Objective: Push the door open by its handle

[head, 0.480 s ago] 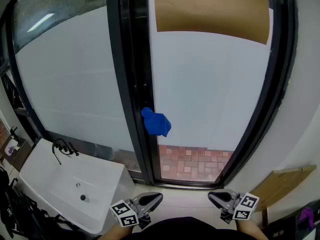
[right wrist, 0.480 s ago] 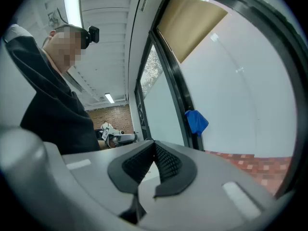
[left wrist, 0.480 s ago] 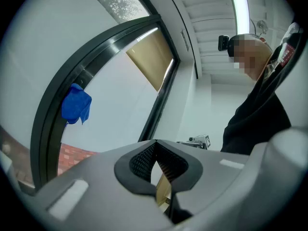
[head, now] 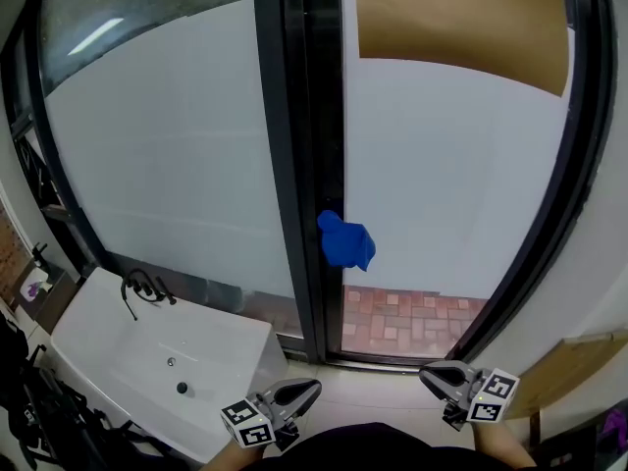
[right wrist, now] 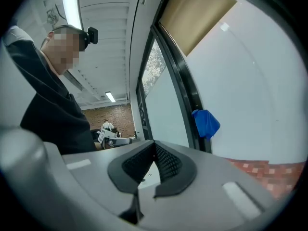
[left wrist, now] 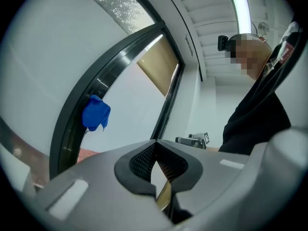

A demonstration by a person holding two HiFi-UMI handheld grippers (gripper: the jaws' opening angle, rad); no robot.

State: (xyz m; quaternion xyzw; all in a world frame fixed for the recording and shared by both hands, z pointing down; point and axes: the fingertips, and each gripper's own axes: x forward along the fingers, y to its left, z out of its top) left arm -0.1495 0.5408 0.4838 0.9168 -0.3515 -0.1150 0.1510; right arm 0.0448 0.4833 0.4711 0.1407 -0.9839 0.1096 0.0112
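A frosted glass door [head: 451, 175] in a black frame [head: 319, 145] fills the head view. Its handle is wrapped in blue cloth [head: 345, 242] at the door's left edge, also showing as a blue cloth [left wrist: 96, 113] in the left gripper view and a blue cloth [right wrist: 206, 123] in the right gripper view. My left gripper [head: 302, 393] hangs low near my body, shut and empty, well short of the handle. My right gripper [head: 439, 378] is low at the right, also shut with nothing in it.
A white sink [head: 157, 366] with a black tap [head: 134, 288] stands at the lower left beside a fixed frosted pane [head: 167, 155]. Brown paper [head: 461, 18] covers the door's top. Red brick paving [head: 412, 324] shows through the clear lower strip. A wooden board [head: 574, 361] leans at the right.
The whole view has shifted: door, handle and sink now sit further right and slightly higher in the head view. Both grippers stay low and shut.
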